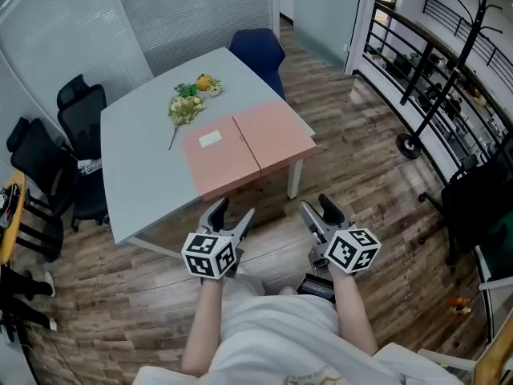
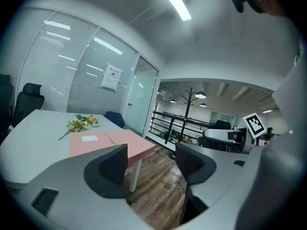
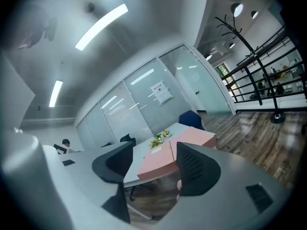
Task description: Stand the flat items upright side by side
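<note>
Two flat pink sheets lie face-down-flat on the table's near right corner, the left pink sheet (image 1: pixel 220 159) and the right pink sheet (image 1: pixel 274 133) touching along one straight seam. That seam, and so each sheet's long axis, runs from the table's near edge toward its far side, leaning a little leftward as it goes. A small white label (image 1: pixel 210 139) rests on the left sheet. Neither sheet is upright yet, so the task looks barely begun. Both grippers hang off the table's near edge, over the floor, pointing toward the sheets. The left gripper (image 1: pixel 232 212) is in line with the left sheet and seems the nearer of the two; the right gripper (image 1: pixel 319 207) sits just outside the table's near corner, beside the right sheet. Each has its jaws spread wide with nothing between them. Reaching in means going forward and up over the table (image 1: pixel 136 151) edge. Farther along the table lies a flower sprig (image 1: pixel 186 107), with a blue chair (image 1: pixel 258 50) at the far end. No rack or box is visible.
</note>
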Demonstrator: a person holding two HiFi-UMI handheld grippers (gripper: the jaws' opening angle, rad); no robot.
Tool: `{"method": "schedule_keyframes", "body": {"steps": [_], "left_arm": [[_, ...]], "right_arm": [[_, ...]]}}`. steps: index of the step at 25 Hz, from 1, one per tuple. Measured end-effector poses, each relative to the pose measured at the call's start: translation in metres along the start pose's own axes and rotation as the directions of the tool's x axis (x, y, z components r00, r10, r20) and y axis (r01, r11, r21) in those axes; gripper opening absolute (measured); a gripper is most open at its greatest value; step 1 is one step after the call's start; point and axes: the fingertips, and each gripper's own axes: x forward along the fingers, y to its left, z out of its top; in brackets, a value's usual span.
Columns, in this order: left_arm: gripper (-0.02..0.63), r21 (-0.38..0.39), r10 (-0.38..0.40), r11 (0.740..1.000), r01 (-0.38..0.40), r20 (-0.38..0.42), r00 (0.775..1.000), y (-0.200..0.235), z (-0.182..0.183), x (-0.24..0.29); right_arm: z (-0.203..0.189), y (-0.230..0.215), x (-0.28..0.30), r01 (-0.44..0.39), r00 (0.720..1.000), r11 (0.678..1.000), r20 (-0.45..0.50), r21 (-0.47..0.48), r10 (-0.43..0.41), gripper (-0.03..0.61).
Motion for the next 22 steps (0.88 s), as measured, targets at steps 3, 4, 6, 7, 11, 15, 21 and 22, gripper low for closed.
{"method": "schedule_keyframes", "body": {"steps": [3,4,6,7,11,15,21,22], "left_arm": [[0.305,0.019,0.000,1.000,0.000,-0.017,1.000,-0.007,-0.004,0.000],[0.305,0.025,-0.001,1.000,0.002,-0.023,1.000,-0.008,-0.005,0.001],[0.305,0.024,-0.003,1.000,0.003,-0.029,1.000,-0.007,-0.006,0.003],[0.305,0.021,-0.002,1.000,0.003,-0.032,0.999,-0.005,-0.006,0.006],[0.305,0.038,-0.018,0.999,0.020,-0.051,0.999,-0.005,-0.006,0.027],[0.305,0.058,-0.046,0.997,0.051,-0.087,0.995,-0.001,-0.007,0.061],[0.305,0.084,-0.080,0.992,0.095,-0.170,0.982,0.029,-0.004,0.142],[0.305,0.087,-0.081,0.991,0.098,-0.186,0.979,0.037,-0.003,0.157]], "right_arm": [[-0.005,-0.009,-0.007,0.007,1.000,0.999,-0.003,0.038,-0.007,0.291],[-0.007,-0.013,-0.008,0.011,1.000,0.998,-0.002,0.057,-0.011,0.296],[-0.010,-0.020,-0.009,0.019,1.000,0.996,-0.001,0.088,-0.019,0.304],[-0.011,-0.023,-0.009,0.023,1.000,0.995,-0.002,0.096,-0.023,0.307],[-0.010,-0.047,-0.007,0.057,0.998,0.990,0.005,0.132,-0.058,0.311],[-0.008,-0.076,0.008,0.093,0.996,0.981,0.002,0.172,-0.094,0.311],[-0.010,-0.130,0.058,0.151,0.988,0.968,-0.050,0.201,-0.144,0.313],[-0.010,-0.140,0.070,0.159,0.987,0.965,-0.062,0.211,-0.149,0.314]]}}
